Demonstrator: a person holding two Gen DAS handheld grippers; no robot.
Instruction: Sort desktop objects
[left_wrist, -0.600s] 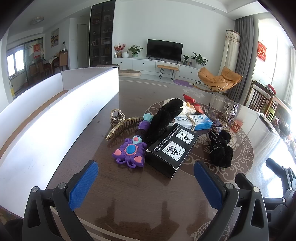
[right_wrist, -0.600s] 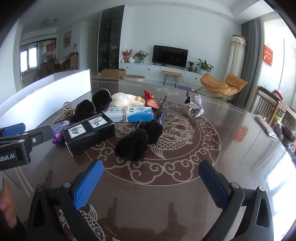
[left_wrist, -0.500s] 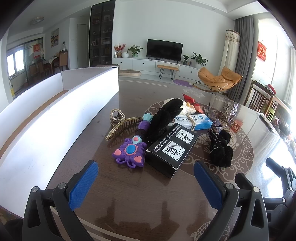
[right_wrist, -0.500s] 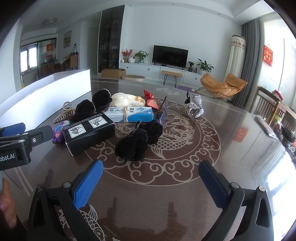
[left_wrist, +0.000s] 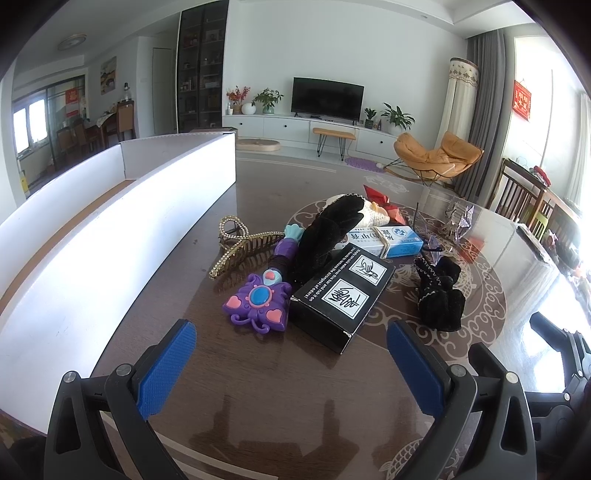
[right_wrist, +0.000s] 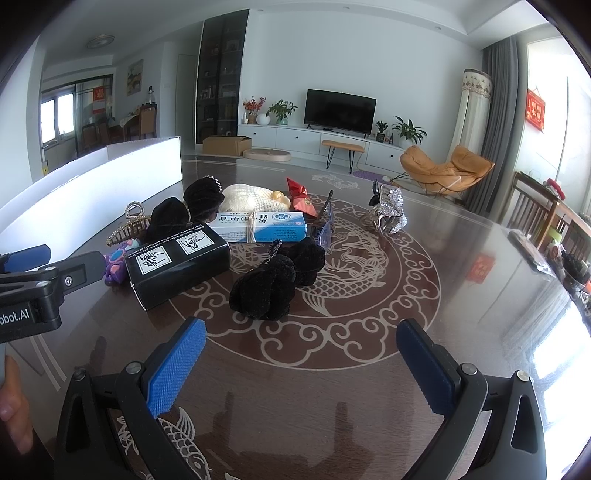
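Blue-padded left hand-held gripper (left_wrist: 291, 356) and right hand-held gripper (right_wrist: 301, 360) both hover wide and empty above the table (right_wrist: 461, 295); sorting looks not yet begun. Clutter sits mid-table, ahead of both: black box (left_wrist: 345, 291), purple toy (left_wrist: 258, 304), gold clip (left_wrist: 240, 245), blue-white carton (right_wrist: 264, 227), black velvet bow (right_wrist: 277, 282), silver clip (right_wrist: 388, 210). Next move likely calls for reaching forward and closing on one item; white tray (left_wrist: 110, 229) waits left. Glossy dark wood with a fish motif; bright living room behind.

Bare bench (left_wrist: 280, 391) lies open before both tongs; the black box (left_wrist: 341, 291), the purple toy (left_wrist: 258, 304) and the white tray wall (left_wrist: 122, 236) block the way behind
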